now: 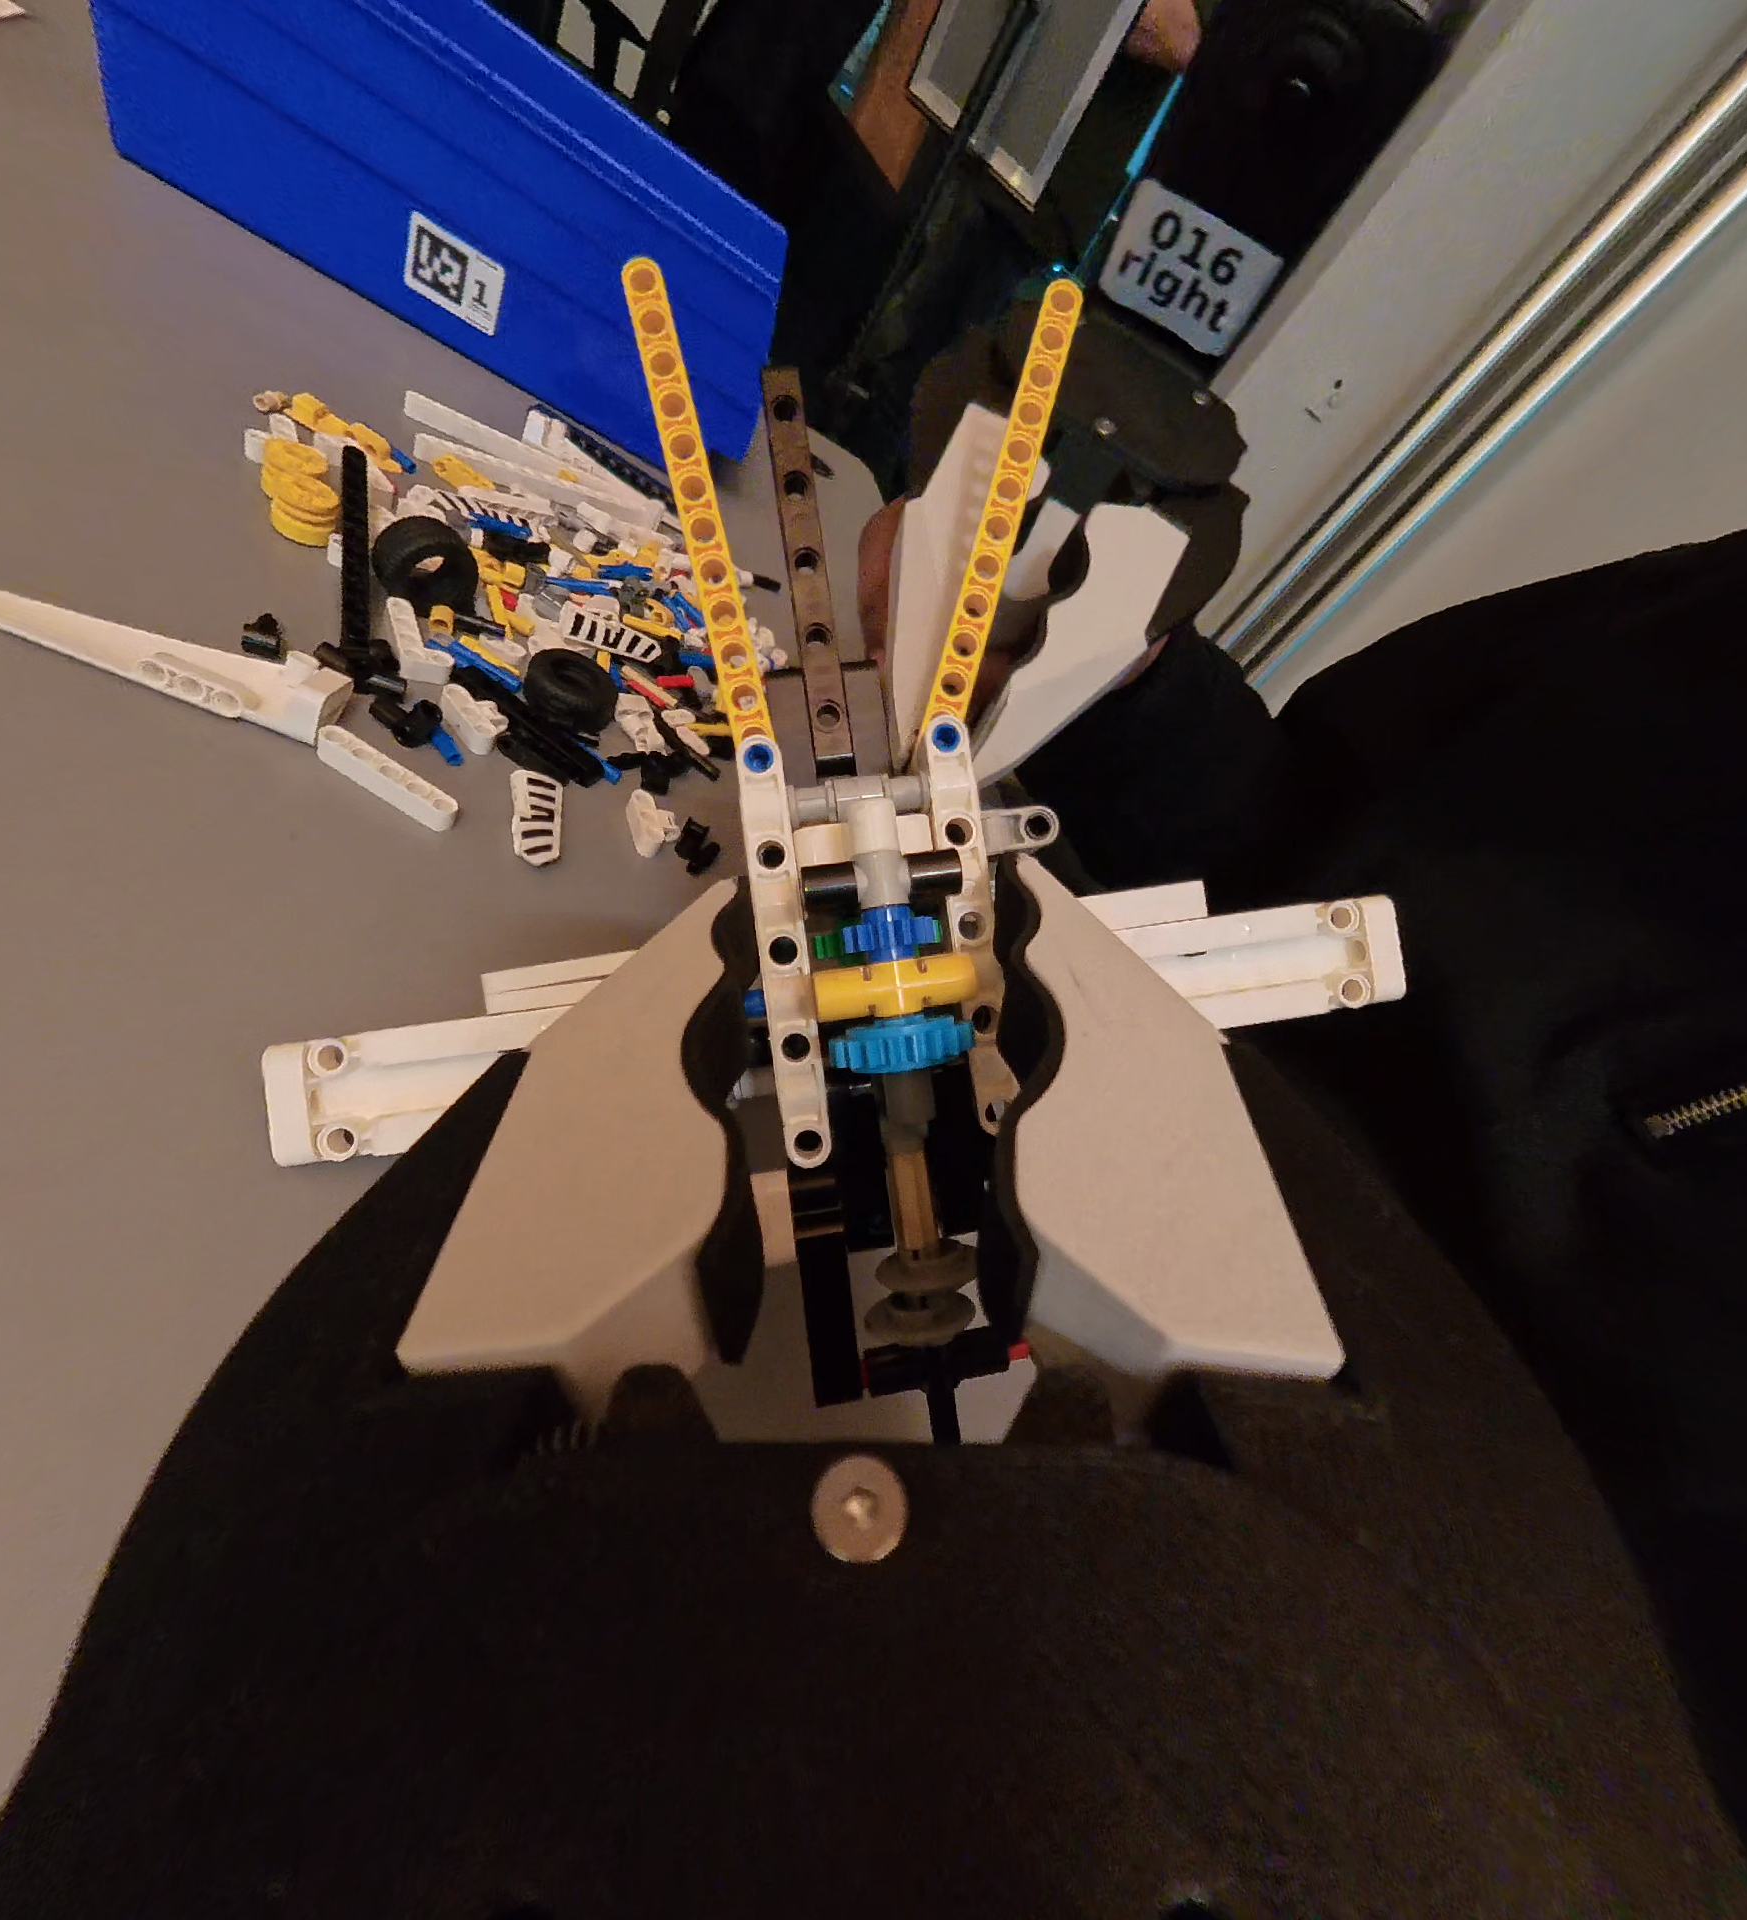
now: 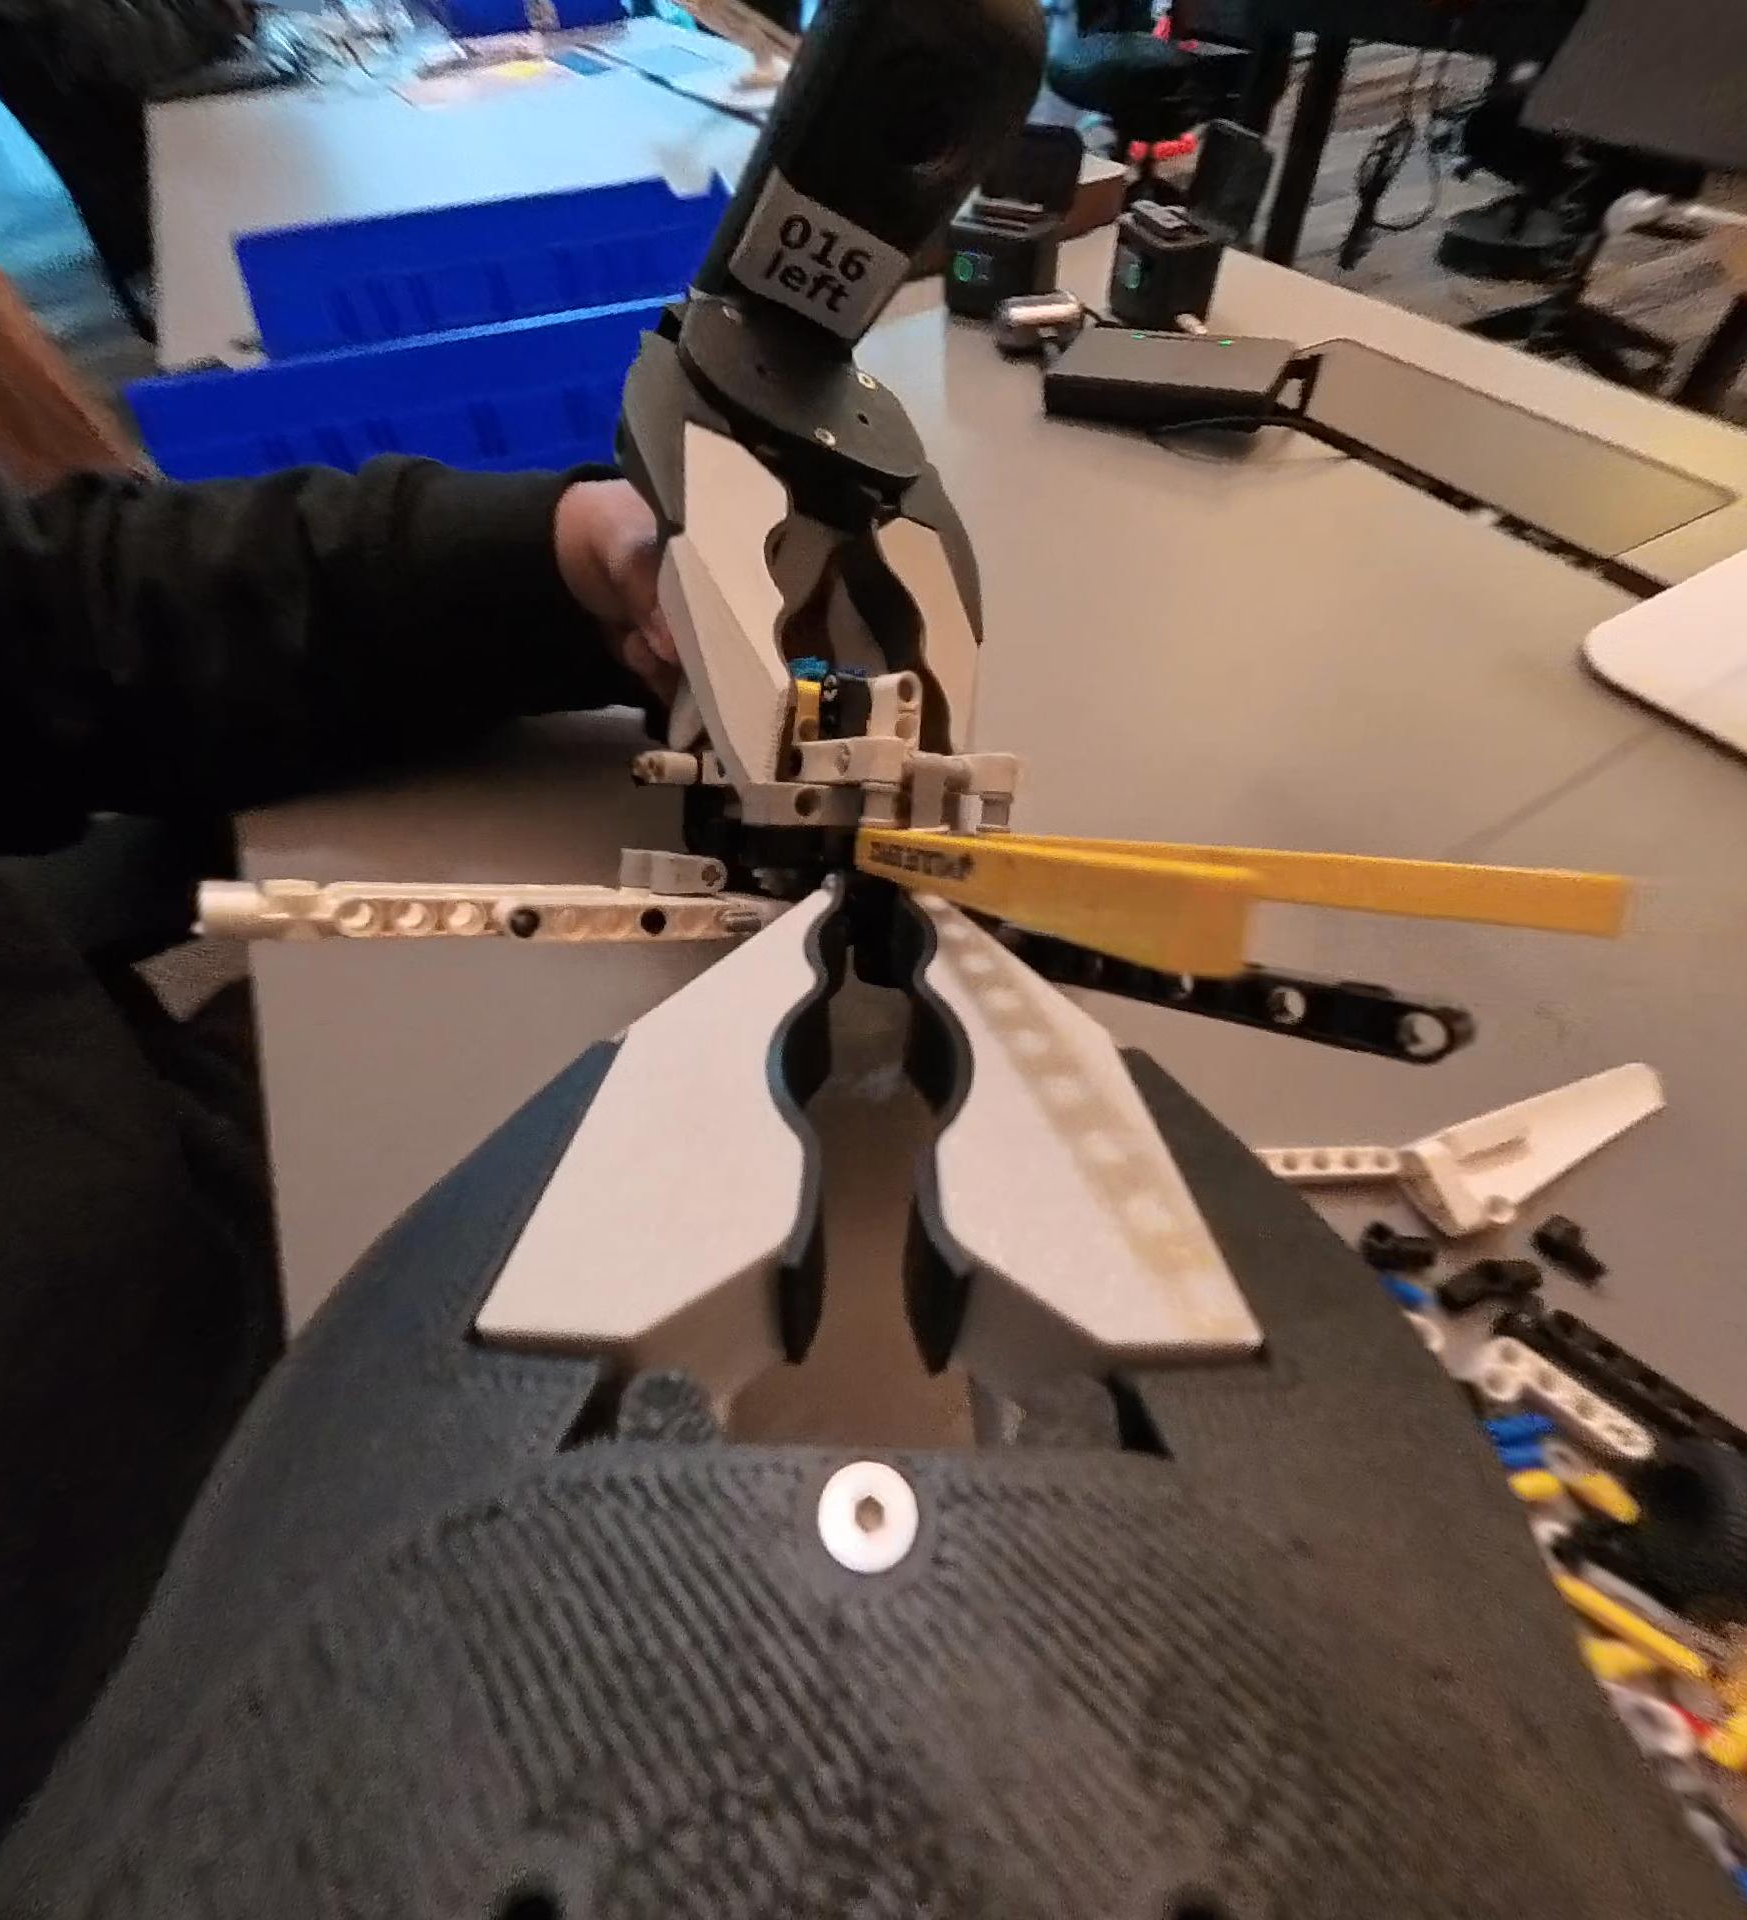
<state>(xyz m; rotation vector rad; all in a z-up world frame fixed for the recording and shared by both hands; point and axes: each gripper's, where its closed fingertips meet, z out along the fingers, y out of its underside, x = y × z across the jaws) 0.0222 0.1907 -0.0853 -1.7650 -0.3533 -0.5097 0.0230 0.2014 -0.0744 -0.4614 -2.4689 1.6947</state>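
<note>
Toy-brick model pinched by both grippers above grey table.

Risk, biggest first: whole brick model [image 1: 879,935] could twist or snap apart if the 2 grippers pull diff ways; long yellow beams [image 1: 703,520] stick far out, easy to bump + pop off; small gears [image 1: 900,1044] in the middle could slip loose. L gripper [image 1: 874,894] spread wide, pads pressing white frame sides of model. R gripper [image 2: 874,914] nearly pressed together, pinching a black bit under the model; exact part too blurry to tell. Around: blue bin [image 1: 381,156] at back, pile of loose bricks [image 1: 495,623] + black tyres beside it, white wing piece [image 1: 121,644] near. In the way: white side arms [image 1: 1264,956] poke out both sides, close to dark sleeve [image 2: 277,603].
</note>
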